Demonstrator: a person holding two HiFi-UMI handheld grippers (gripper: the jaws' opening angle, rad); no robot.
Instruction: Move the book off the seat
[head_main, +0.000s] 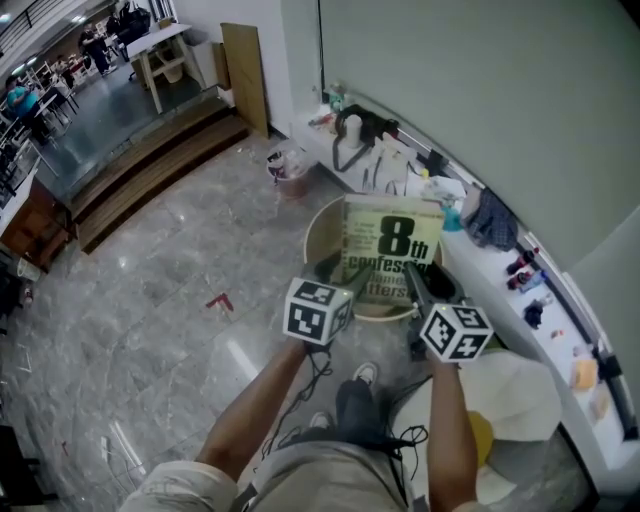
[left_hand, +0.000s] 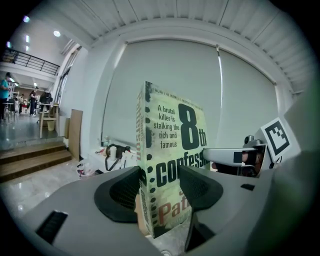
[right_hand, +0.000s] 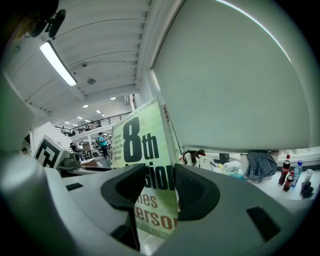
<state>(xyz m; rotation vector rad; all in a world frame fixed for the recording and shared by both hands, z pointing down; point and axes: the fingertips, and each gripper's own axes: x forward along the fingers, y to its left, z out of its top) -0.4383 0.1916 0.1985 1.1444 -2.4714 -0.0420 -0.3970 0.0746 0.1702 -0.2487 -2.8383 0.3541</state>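
Book (head_main: 392, 250): upright, cover facing the head view, held over round seat (head_main: 316, 240). Left gripper (left_hand: 161, 192): clenched on lower spine-side edge. Right gripper (right_hand: 172, 192): clenched on lower opposite edge. Book rising from between both pairs of jaws.

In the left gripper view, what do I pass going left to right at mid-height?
Left to right: steps → wooden board → shelf clutter → book → right gripper.
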